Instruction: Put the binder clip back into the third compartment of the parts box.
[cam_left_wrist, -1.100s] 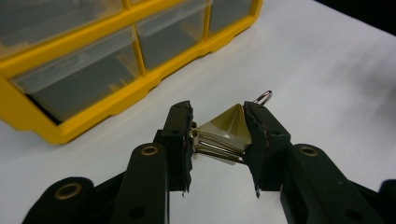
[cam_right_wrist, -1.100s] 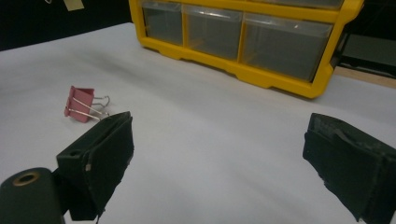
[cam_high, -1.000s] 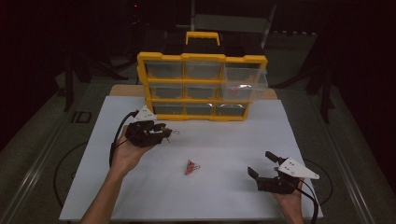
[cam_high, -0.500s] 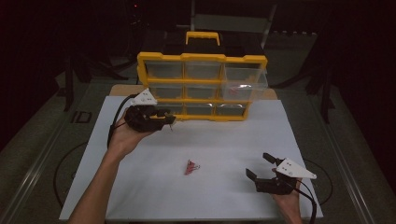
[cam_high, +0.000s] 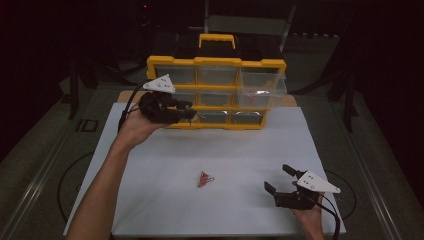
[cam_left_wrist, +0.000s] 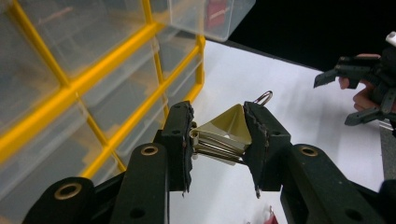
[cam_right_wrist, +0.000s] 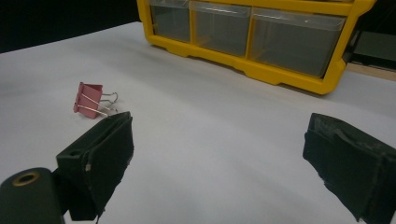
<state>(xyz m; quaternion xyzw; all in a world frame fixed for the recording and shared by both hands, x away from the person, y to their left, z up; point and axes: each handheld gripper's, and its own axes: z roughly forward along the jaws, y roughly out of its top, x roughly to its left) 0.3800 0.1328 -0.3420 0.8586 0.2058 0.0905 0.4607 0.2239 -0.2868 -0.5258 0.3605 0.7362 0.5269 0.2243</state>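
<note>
A yellow drawer organiser (cam_high: 216, 92) (cam_left_wrist: 70, 88) (cam_right_wrist: 261, 37) with clear drawers stands at the back of the white table. One right-hand drawer (cam_high: 262, 85) is pulled out. My left gripper (cam_high: 187, 112) (cam_left_wrist: 219, 140) is raised in front of the organiser's left side, shut on a pale binder clip (cam_left_wrist: 224, 133). A red binder clip (cam_high: 204, 179) (cam_right_wrist: 91, 105) lies on the table's middle. My right gripper (cam_high: 281, 179) (cam_right_wrist: 219, 163) rests low at the front right, open and empty, a short way right of the red clip.
The white table top (cam_high: 240, 150) ends at a wooden strip behind the organiser. Dark floor and chair legs surround the table. A cable (cam_high: 125, 112) trails from the left gripper.
My left gripper has risen and moved right, from the table's left toward the organiser's front, carrying the pale clip. The right gripper has barely moved.
</note>
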